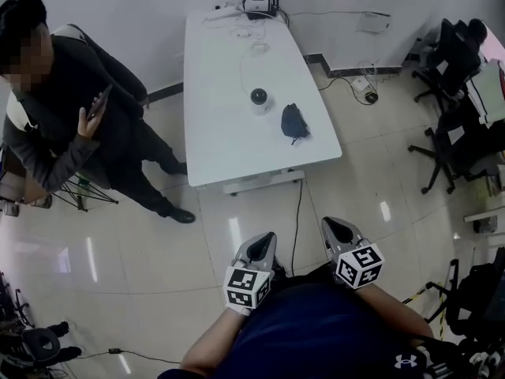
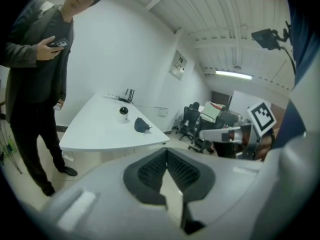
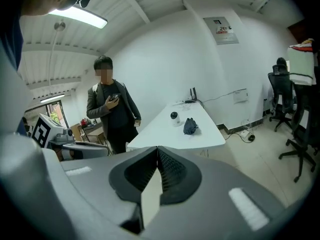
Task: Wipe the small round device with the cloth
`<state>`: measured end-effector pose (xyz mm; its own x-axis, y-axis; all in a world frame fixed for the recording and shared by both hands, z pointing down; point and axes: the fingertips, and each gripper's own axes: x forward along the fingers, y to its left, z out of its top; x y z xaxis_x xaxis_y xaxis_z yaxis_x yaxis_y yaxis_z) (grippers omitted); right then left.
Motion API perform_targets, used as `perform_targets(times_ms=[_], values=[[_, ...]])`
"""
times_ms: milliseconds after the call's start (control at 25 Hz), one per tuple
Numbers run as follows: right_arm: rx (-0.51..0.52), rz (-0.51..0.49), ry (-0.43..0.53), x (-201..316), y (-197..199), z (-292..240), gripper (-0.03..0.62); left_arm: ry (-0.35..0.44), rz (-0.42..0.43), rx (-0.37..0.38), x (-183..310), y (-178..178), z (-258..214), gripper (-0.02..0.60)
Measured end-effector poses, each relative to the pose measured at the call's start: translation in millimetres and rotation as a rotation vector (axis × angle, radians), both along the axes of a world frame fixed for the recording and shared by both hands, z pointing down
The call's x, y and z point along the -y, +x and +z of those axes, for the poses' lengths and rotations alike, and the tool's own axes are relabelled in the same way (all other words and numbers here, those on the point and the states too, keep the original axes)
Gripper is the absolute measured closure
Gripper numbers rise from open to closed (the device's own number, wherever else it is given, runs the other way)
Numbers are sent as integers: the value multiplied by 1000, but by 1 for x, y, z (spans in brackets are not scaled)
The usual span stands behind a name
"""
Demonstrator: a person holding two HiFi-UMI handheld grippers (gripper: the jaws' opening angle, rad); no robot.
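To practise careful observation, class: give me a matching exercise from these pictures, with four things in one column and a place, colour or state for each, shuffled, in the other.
1 small round device
2 cloth
3 router
4 left gripper

A dark, crumpled
B shut, empty
C far end of the table
D white body, mid-table

Pairs: 1-D, 2-A, 3-C, 4-B

A small white brand emblem of two crossed arcs stands on dark fabric at the lower right of the head view, with no lettering beside it. The white rectangular wall notice carries a red mark and print too small to read. The left marker cube and right marker cube bear only black-and-white coded squares.
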<state>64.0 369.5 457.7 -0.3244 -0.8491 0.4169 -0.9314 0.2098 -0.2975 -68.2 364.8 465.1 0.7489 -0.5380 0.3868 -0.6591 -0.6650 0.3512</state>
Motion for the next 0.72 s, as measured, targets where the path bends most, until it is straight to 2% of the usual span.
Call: perform_targets(times_ms=[200,360,560,720], values=[[1,25,-18,32,-4,6,583,-17,-29,-2,34,-14,2,580],[24,-14,-51,61,-9,17,582,-31,-55,9,62,-12,7,580],[70,-58,-44,120,3,29,577,-22,-102,38,112,0,11,580],[97,-117,-71,181,18,41,485,-20,-154,57,157,19,8,557]])
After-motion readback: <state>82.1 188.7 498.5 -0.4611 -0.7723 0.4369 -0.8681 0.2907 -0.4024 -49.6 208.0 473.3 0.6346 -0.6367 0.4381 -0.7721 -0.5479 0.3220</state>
